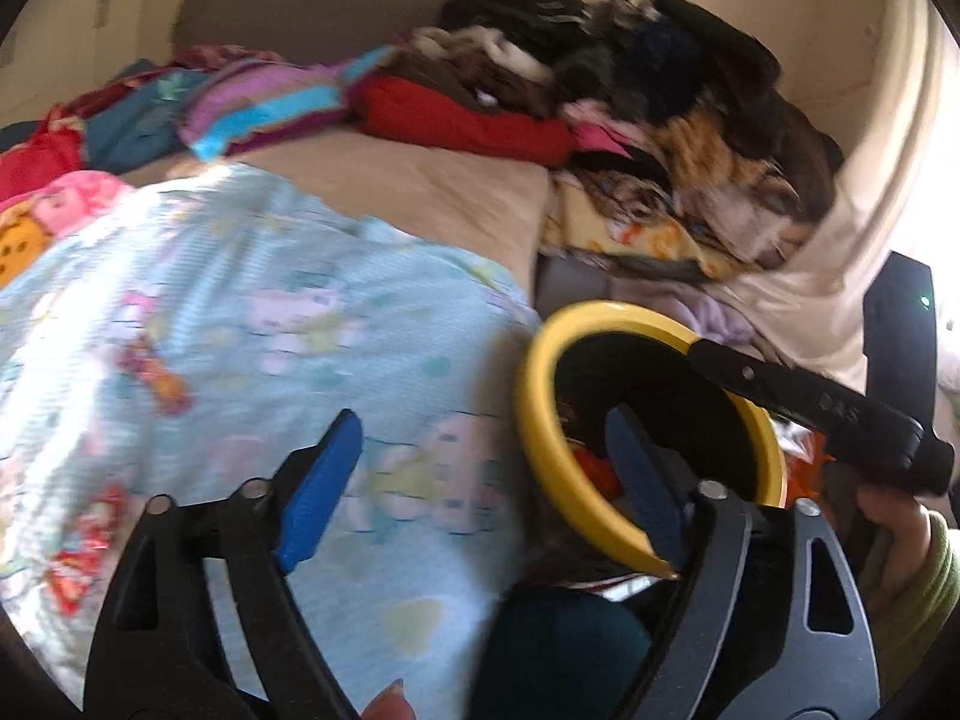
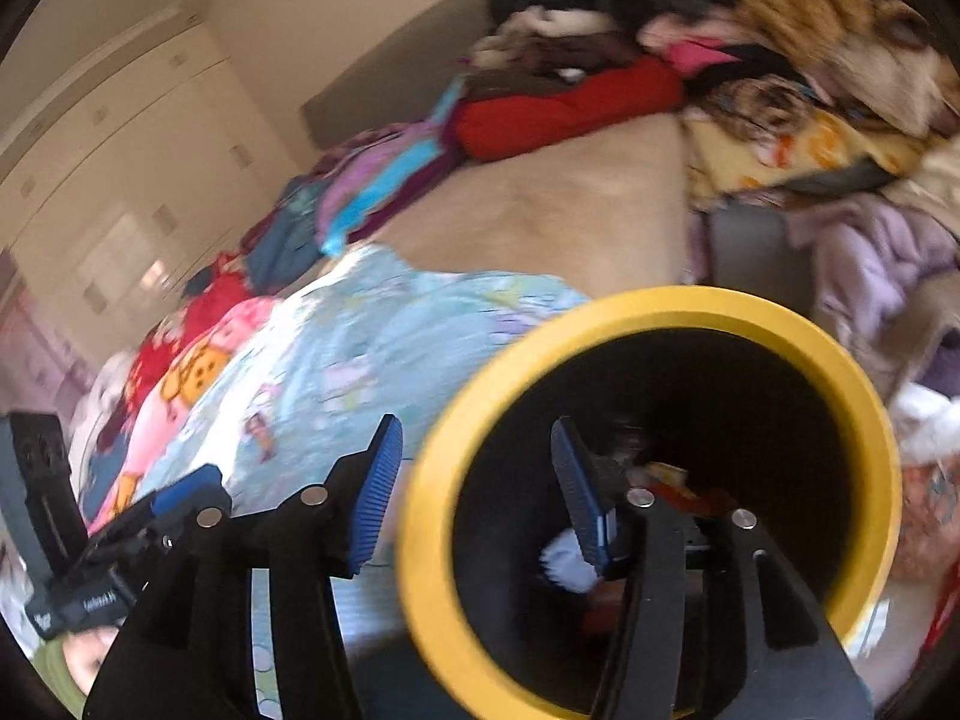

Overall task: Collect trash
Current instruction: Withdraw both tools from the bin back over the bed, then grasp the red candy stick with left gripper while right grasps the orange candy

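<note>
The round yellow-rimmed bin with a dark inside point(image 2: 651, 504) stands just beside the light blue patterned blanket point(image 1: 240, 324) on the bed. The right gripper point(image 2: 480, 492) is spread open, straddling the bin's rim, one blue finger inside. The left gripper point(image 1: 480, 480) is likewise spread, one blue finger over the bin's mouth. Crumpled wrappers point(image 2: 666, 477) lie inside the bin.
</note>
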Tool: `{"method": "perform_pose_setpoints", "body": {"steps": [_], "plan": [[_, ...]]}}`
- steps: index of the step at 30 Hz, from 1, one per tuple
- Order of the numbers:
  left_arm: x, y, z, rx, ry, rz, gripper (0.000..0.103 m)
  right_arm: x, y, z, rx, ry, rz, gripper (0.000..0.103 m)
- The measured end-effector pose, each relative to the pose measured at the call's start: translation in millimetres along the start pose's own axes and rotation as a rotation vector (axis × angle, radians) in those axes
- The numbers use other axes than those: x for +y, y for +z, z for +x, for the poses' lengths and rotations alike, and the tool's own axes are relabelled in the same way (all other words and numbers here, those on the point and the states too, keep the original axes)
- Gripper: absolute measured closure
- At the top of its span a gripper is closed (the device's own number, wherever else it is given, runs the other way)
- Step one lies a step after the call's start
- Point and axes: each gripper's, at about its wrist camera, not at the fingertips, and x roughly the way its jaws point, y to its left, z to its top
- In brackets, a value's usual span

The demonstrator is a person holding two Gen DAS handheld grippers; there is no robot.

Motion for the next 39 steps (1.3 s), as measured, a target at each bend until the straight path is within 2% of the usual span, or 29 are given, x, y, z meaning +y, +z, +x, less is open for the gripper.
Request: {"method": "perform_pose_setpoints", "body": {"steps": [4, 14, 21, 29, 31, 33, 37, 39], "plan": [[32.5, 3.4, -19.8, -0.047, 0.055, -0.054, 0.013, 33.4, -0.5, 14.2, 0.024, 0.05, -0.051, 0.047], [90.8, 0.6, -56.6, -0.113, 0.17, -0.122, 0.011, 117.2, -0.5, 52.5, 0.066, 0.13, -0.189, 0.041], [134.7, -18.4, -70.9, -0.089, 0.241, -0.167, 0.011, 163.7, -5.9, 91.9, 0.088, 0.165, -0.272, 0.039], [184.4, -54.3, -72.3, -0.008, 0.263, -0.257, 0.011, 196.4, -16.5, 160.4, 0.194, 0.165, -0.304, 0.04], [194.4, -63.4, -71.4, 0.005, 0.249, -0.291, 0.021, 204.2, -21.4, 176.8, 0.22, 0.156, -0.319, 0.04], [199.2, -71.1, -68.0, 0.026, 0.234, -0.312, 0.026, 210.0, -25.4, 190.9, 0.234, 0.153, -0.327, 0.042], [201.7, -84.1, -59.9, 0.056, 0.212, -0.349, 0.041, 212.4, -29.2, 223.3, 0.289, 0.161, -0.272, 0.053], [203.1, -87.9, -56.5, 0.063, 0.197, -0.366, 0.046, 211.4, -31.2, 237.3, 0.323, 0.161, -0.243, 0.059]]}}
